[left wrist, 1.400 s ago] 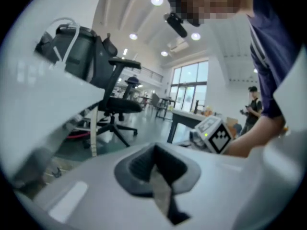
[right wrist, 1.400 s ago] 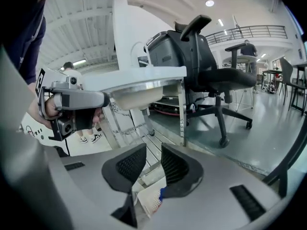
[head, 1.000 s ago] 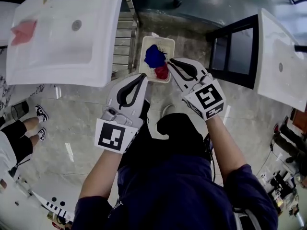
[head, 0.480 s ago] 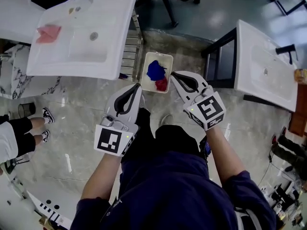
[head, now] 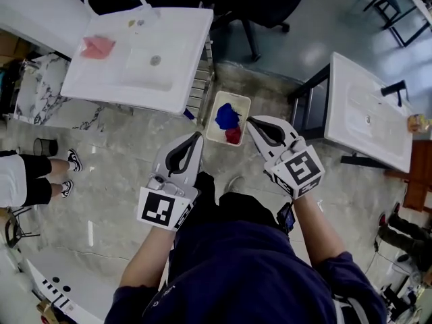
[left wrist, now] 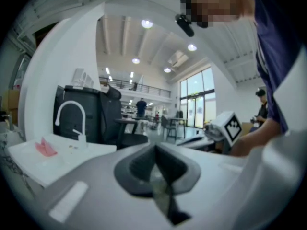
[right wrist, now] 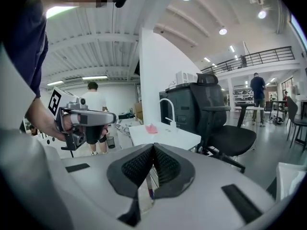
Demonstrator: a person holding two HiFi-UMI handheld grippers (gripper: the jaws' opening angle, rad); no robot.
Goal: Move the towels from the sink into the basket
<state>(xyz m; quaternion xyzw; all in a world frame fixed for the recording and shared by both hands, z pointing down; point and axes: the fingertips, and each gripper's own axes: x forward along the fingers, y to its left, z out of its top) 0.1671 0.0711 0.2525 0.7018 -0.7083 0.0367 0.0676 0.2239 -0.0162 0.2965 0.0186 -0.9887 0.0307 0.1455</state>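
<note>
a pink towel (head: 98, 46) lay on the sink (head: 169, 52). right of the sink, the basket (head: 241, 100) held blue (head: 227, 116) and red (head: 233, 135) towels. the left gripper (head: 198, 138) and right gripper (head: 251, 121) were closed, empty.

Towel (head: 98, 46) lies at left on sink (head: 182, 52). Basket (head: 210, 131) on floor (head: 121, 181) right of it holds two towels (head: 228, 119). Second sink (head: 358, 93) far right.

Bright ceiling lights, fisheye edges, blurred foreground
</note>
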